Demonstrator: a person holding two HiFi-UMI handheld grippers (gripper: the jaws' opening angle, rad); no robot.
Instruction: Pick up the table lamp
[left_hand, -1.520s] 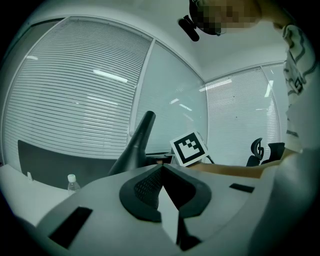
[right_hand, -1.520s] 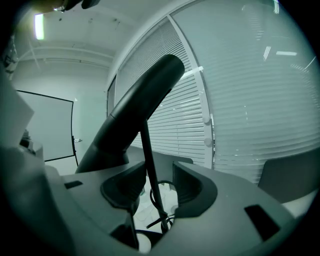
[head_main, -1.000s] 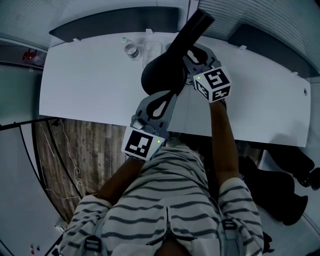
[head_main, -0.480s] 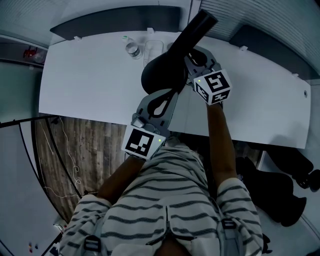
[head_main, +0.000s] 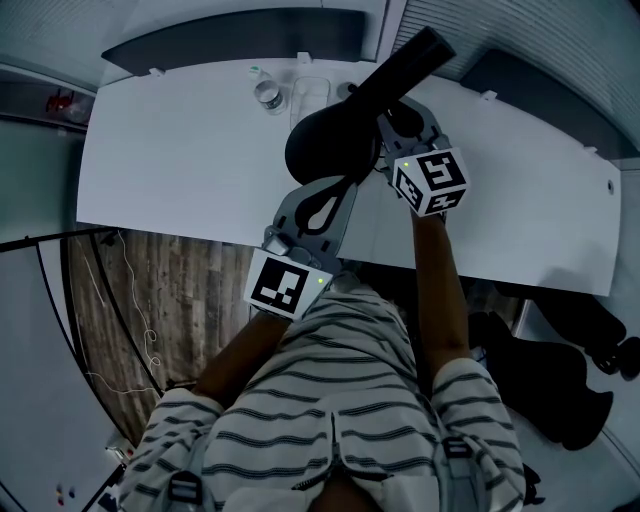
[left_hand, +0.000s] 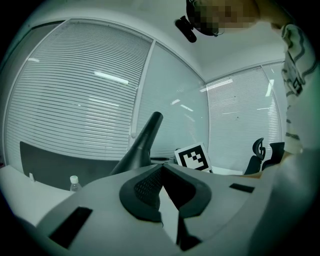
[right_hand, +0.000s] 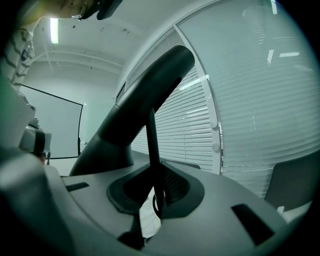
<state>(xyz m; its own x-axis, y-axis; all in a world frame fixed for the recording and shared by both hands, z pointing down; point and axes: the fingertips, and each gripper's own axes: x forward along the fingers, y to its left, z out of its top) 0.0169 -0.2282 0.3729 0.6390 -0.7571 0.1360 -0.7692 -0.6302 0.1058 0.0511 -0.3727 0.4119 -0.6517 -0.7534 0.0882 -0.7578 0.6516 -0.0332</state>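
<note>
A black table lamp (head_main: 335, 140) with a flared cone head stands over the white desk (head_main: 170, 160). Its narrow end points to the far right. My right gripper (head_main: 392, 118) is shut on the lamp's thin black stem (right_hand: 154, 150). Its jaws have just been closing, and the stem runs up between the pads under the cone head (right_hand: 145, 100). My left gripper (head_main: 345, 185) sits just in front of the lamp's wide end. Its tips meet and nothing is between them (left_hand: 162, 167). The lamp (left_hand: 142, 147) rises beyond it. The lamp's foot is hidden.
A small water bottle (head_main: 265, 97) and a clear container (head_main: 308, 95) stand at the desk's far edge, left of the lamp. Window blinds run behind the desk. An office chair (left_hand: 257, 150) stands to the right, and wood floor (head_main: 170, 300) lies to my left.
The lamp's narrow end and my right gripper have shifted a little to the right and farther back. My left gripper has stayed where it was.
</note>
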